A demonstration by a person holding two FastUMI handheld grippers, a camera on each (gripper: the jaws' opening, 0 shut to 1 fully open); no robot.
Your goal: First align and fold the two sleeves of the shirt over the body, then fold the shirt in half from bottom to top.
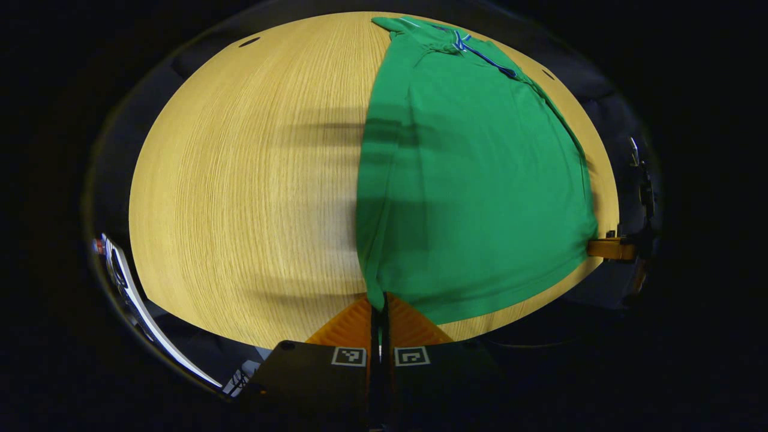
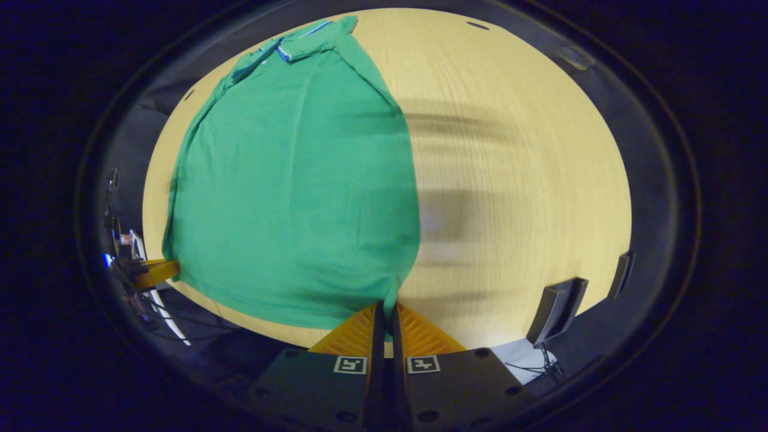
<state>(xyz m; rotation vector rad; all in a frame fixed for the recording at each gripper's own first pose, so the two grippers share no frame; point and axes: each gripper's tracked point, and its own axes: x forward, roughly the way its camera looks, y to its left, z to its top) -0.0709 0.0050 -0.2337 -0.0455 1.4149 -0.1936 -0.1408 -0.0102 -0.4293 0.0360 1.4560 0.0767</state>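
Your left tongs (image 1: 379,309) and right tongs (image 2: 384,312) are each clamped on a bottom corner of the green shirt (image 1: 474,180), which lies flat ahead on the wooden surface (image 1: 240,180), apparently ready for folding hem toward collar.

this looks like a recording booth or lab, not a home. a bare round wooden table (image 1: 240,180) stretches ahead of both grippers, lit from above, with dark cloth walls closing in past its far edge. small dark slots (image 2: 478,25) sit near the table's rim, far ahead of the right gripper. to that gripper's right, dark stands (image 2: 555,312) stand at the table's near edge with thin cables (image 2: 540,366) trailing below them. low to the left gripper's left, a pale rail (image 1: 144,318) and more wiring sit off the table.
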